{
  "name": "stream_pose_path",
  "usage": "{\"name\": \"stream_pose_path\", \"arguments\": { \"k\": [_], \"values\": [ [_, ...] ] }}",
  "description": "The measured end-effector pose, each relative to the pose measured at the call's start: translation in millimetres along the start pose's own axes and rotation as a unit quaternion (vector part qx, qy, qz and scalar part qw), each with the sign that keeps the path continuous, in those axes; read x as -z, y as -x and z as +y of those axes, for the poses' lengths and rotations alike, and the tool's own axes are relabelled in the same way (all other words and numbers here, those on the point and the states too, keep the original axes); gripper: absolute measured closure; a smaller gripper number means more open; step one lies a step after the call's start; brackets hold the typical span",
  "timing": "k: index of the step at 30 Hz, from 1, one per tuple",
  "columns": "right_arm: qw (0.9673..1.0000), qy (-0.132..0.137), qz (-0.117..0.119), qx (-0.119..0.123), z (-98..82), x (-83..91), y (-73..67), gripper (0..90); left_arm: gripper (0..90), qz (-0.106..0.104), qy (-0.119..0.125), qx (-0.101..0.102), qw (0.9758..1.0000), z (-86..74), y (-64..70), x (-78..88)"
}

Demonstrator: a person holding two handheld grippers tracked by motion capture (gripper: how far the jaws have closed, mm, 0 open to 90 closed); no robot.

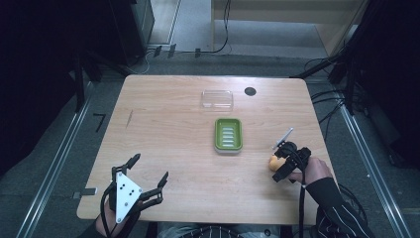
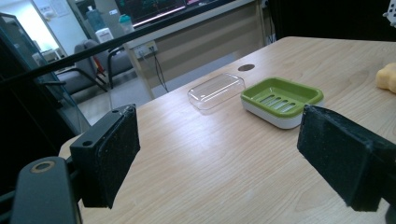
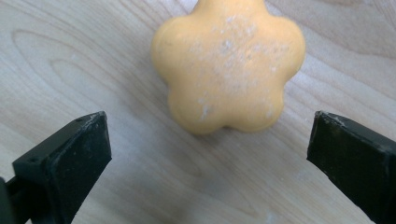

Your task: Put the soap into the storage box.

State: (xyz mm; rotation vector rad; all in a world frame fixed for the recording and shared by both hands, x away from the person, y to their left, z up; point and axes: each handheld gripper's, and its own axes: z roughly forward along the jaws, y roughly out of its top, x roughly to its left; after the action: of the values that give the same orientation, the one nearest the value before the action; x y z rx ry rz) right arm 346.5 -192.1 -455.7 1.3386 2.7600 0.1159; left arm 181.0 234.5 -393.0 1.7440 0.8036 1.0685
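Wooden table (image 1: 173, 139), light grain, rounded corners; a small dark round hole (image 1: 250, 91) sits near its far edge, right of centre.

Left hand-held gripper (image 1: 148, 171) is over the near left corner of the table, grey three-cornered plate on top, jaws spread wide with nothing between them. In the left gripper view the two black pads frame bare wood.

Right hand-held gripper (image 1: 282, 161) is near the right edge of the table, toward the near side, pointing down at the surface. Jaws wide open, holding nothing; in the right gripper view they stand either side of the soap without touching it.

Green soap dish (image 1: 228, 135), slotted insert, white base: about mid-table, right of centre.

Clear plastic lid (image 1: 217, 98): beyond the dish toward the far edge, lying apart from it.

Orange flower-shaped soap (image 3: 229, 65): flat on the table near the right edge, just beside the right gripper's tips, well apart from the dish.
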Motion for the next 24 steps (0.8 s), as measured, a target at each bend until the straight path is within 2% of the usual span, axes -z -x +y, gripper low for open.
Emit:
{"name": "stream_pose_path", "arguments": {
  "k": [6,9,10,11,14,19,22,24],
  "values": [
    [1.0000,-0.006,-0.001,0.001,7.1,-3.5,3.3,1.2,13.5,0.000,0.000,0.001,1.0000,-0.1,0.0,-0.1],
    [1.0000,0.001,-0.003,0.004,10.0,-4.1,3.7,11.1,13.5,0.000,-0.001,0.000,1.0000,-0.1,-0.2,0.0],
    [1.0000,0.002,-0.003,-0.001,10.8,-4.3,2.6,15.2,13.5,0.000,0.000,0.001,1.0000,-0.1,-0.1,0.0],
    [1.0000,0.002,-0.005,0.007,11.7,-4.9,3.5,16.3,13.5,0.000,0.000,0.001,1.0000,-0.1,-0.2,0.0],
    [1.0000,-0.001,-0.007,0.006,13.4,-5.7,2.1,24.2,13.5,0.000,-0.001,0.000,1.0000,-0.1,-0.2,0.0],
    [0.9998,0.001,-0.014,0.013,15.1,-9.0,2.7,30.8,13.5,-0.001,-0.001,-0.001,1.0000,-0.1,-0.1,0.0],
    [0.9999,-0.005,-0.015,0.006,15.3,-10.3,2.2,33.6,13.5,0.000,-0.001,0.001,1.0000,-0.1,-0.2,-0.1],
    [0.9998,-0.008,-0.015,0.013,14.8,-11.6,3.1,37.3,13.5,0.000,-0.001,-0.001,1.0000,0.0,-0.2,-0.1]
  ]
}}
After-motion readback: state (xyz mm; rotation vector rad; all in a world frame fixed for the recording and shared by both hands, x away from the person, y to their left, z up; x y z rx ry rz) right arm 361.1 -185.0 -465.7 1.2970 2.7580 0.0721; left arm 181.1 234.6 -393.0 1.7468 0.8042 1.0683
